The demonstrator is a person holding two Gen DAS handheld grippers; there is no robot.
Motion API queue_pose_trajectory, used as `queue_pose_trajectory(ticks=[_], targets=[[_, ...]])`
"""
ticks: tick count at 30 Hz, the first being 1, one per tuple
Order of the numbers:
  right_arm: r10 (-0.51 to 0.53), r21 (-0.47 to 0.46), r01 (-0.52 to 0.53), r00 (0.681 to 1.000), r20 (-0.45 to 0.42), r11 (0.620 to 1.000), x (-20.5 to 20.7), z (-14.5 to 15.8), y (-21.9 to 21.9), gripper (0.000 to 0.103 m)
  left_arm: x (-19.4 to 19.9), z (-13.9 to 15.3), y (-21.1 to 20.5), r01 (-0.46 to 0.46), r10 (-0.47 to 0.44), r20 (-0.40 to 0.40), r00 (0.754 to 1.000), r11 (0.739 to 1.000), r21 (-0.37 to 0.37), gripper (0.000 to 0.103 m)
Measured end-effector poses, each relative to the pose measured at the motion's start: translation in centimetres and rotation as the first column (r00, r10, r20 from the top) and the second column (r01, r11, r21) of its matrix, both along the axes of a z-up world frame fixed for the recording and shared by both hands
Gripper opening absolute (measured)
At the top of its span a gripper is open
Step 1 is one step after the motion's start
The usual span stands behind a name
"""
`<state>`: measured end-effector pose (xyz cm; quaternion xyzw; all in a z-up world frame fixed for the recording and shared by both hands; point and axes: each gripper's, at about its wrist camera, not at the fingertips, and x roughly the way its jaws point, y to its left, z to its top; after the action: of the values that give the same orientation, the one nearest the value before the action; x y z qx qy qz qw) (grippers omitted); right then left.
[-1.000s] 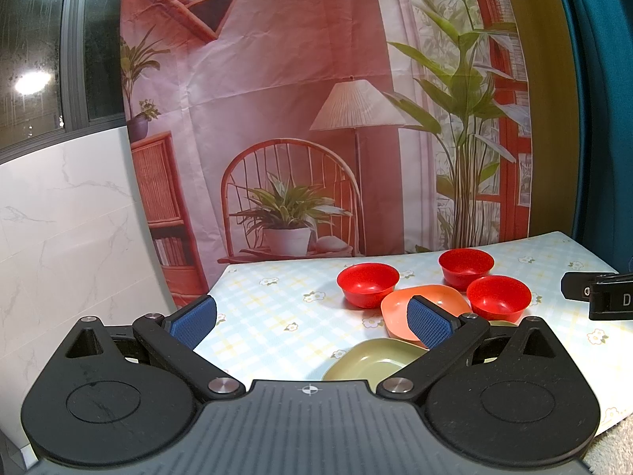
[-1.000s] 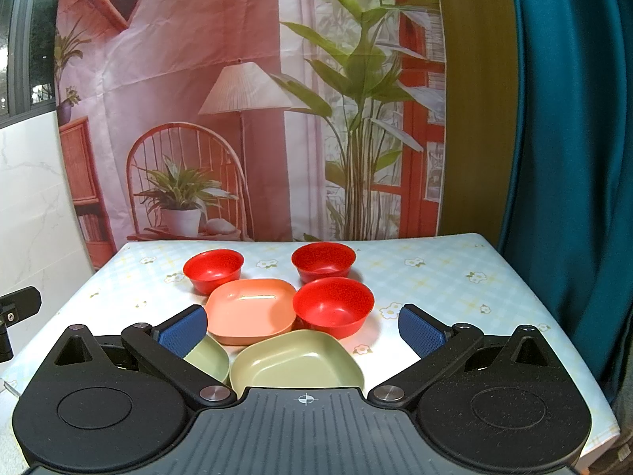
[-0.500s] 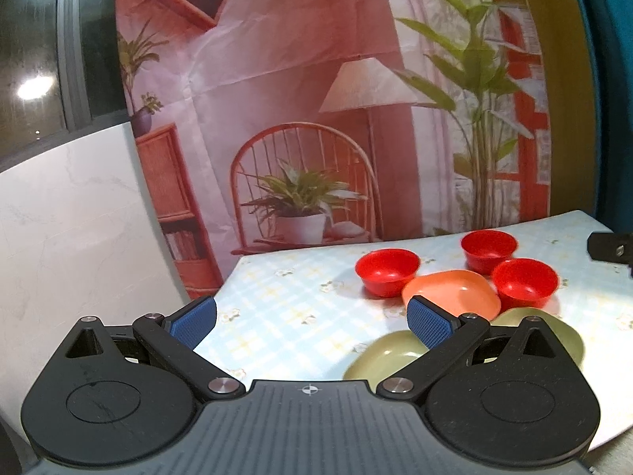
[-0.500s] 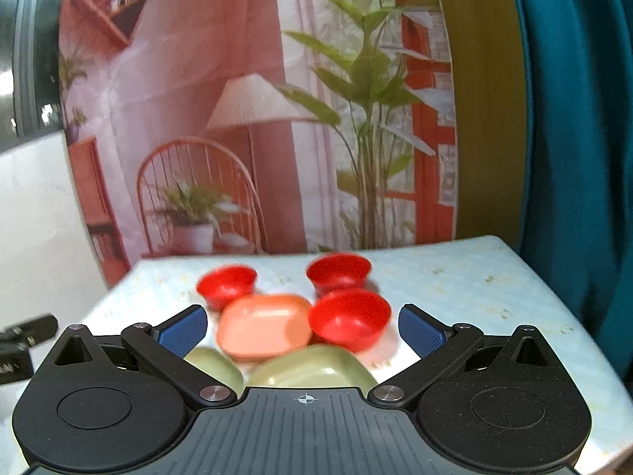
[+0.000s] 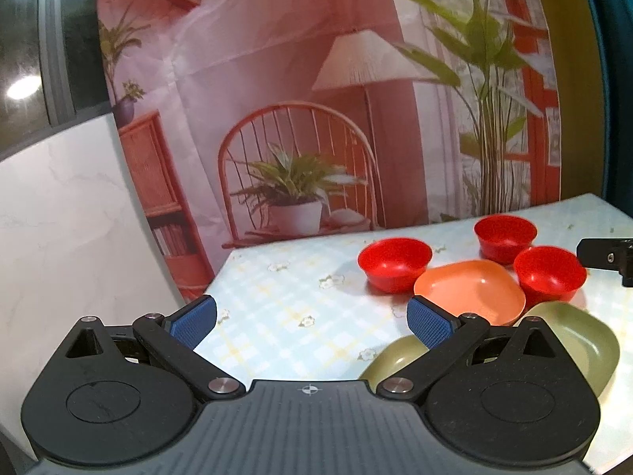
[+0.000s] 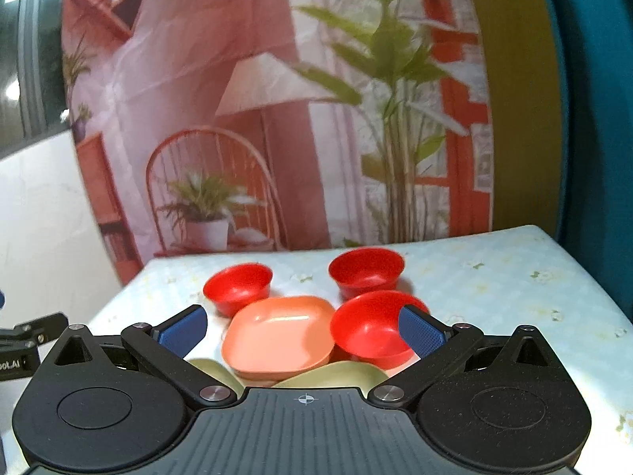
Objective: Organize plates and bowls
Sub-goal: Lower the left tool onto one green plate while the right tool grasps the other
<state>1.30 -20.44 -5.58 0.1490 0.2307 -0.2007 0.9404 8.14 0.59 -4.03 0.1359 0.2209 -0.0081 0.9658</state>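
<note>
Three red bowls stand around an orange plate on the table. Two olive-green plates lie nearer the front edge, partly hidden by gripper bodies. My right gripper is open, low over the green plates, with the orange plate and the nearest red bowl framed between its blue fingers. My left gripper is open and empty, off to the left of the dishes above the bare tablecloth. The right gripper's black tip shows at the left wrist view's right edge.
The table wears a pale checked cloth with small flowers. A printed backdrop of a chair, lamp and plants hangs right behind it. A white marble wall lies to the left, a teal curtain to the right.
My right gripper has dropped and pushed forward toward the dishes, which now look larger and closer. My left gripper has swung left, so the dishes sit further right in its view.
</note>
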Motion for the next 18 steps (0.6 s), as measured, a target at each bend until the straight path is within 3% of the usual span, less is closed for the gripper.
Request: queue_pose_trajectory(ticks=[7, 18], targets=[[-0.011, -0.032, 0.008, 0.995, -0.098, 0.999, 2.3, -2.3, 0.3, 0.103, 1.7, -2.1, 0.8, -0.014, 0.012, -0.069, 0.998, 1.000, -0.015, 0.103], [0.028, -0.006, -0.029, 0.989, -0.145, 1.000, 3.5, -5.2, 1.1, 0.103, 3.2, -4.8, 1.1, -0.016, 0.014, -0.157, 0.988, 1.000, -0.010, 0.102]])
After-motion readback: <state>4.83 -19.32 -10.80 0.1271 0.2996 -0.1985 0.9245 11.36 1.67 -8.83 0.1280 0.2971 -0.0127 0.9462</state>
